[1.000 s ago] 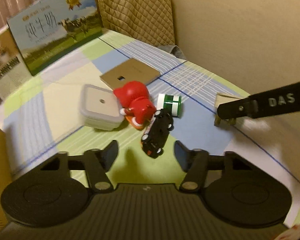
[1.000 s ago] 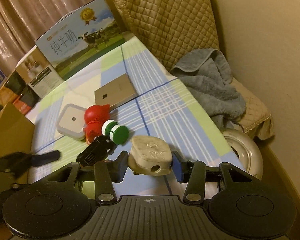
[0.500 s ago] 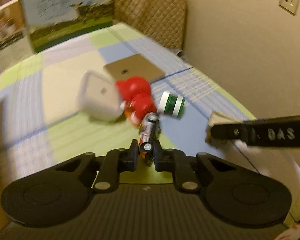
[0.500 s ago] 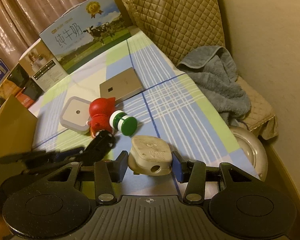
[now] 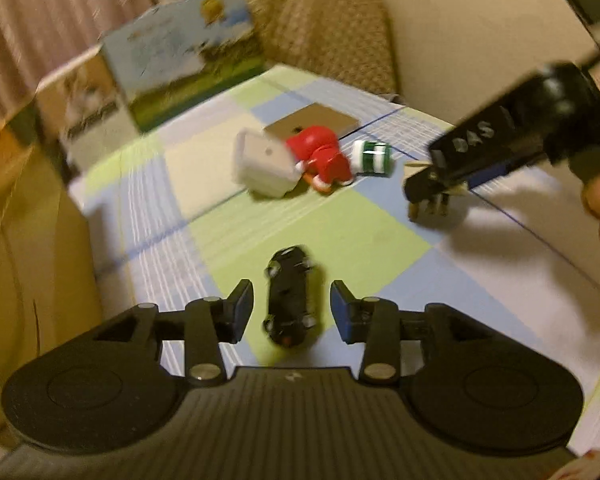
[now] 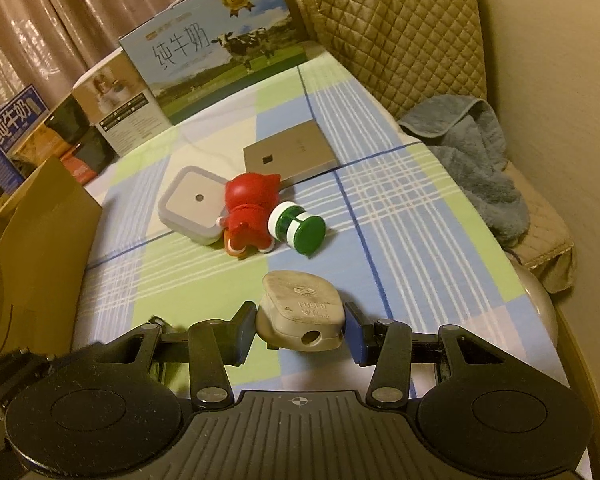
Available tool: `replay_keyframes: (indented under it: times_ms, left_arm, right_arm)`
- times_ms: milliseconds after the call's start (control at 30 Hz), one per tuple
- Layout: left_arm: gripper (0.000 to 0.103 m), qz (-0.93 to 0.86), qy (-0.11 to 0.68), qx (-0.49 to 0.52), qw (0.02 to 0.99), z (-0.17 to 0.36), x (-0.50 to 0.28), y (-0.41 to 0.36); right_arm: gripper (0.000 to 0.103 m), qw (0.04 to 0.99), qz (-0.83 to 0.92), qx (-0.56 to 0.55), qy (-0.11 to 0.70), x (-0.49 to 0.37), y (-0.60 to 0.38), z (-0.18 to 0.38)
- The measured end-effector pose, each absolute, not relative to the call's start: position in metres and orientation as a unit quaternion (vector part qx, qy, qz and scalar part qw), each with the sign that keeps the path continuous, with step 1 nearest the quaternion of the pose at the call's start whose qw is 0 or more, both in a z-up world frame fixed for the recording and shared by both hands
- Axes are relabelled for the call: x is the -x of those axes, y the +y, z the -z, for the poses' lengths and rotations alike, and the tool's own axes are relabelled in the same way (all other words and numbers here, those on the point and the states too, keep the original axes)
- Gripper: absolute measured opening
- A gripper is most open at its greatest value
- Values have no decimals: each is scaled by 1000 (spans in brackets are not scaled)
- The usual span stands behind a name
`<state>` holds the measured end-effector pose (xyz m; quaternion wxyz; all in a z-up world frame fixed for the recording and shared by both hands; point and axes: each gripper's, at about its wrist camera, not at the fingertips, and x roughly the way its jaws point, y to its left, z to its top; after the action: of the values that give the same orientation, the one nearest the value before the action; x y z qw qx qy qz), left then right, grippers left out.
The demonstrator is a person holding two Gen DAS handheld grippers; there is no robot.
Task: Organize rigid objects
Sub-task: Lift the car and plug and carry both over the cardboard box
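Observation:
A black toy car lies between the spread fingers of my left gripper, which is open and not touching it. My right gripper is shut on a beige plug and holds it just above the cloth; the plug also shows in the left wrist view with its pins down. Further back lie a red toy figure, a green and white bottle, a grey square box and a flat brown box.
A checked cloth covers the table. A cardboard box stands at the left. A milk carton box and other boxes line the back. A grey towel lies on the quilted chair at the right.
My left gripper shut on the toy car, carried it nearer and away from the pile, then opened and let it go. My right gripper has kept the plug.

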<state>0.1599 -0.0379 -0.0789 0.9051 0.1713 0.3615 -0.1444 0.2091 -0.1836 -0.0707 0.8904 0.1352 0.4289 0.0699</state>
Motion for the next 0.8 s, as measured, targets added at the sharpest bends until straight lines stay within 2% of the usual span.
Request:
replay_keyframes:
  times_ms: [133,333,767,800]
  left_arm:
    - [37,155,366,-185,899,91,-168,-42]
    - [37,155,391,-140,896,103,-182,-31]
    - [37,171,396,-134,892,101,-187,-29]
    - [33,170,398,-133,892,101,-188,-29]
  right_arm:
    - [43,890,-69,-135,429,-210,-184,71]
    - [43,889,-72,-129,433,-211,-181,73]
    - [43,888,-79,-121,436,-212,-175,75]
    - [43,888,-80,-119,436,-212,-174,75]
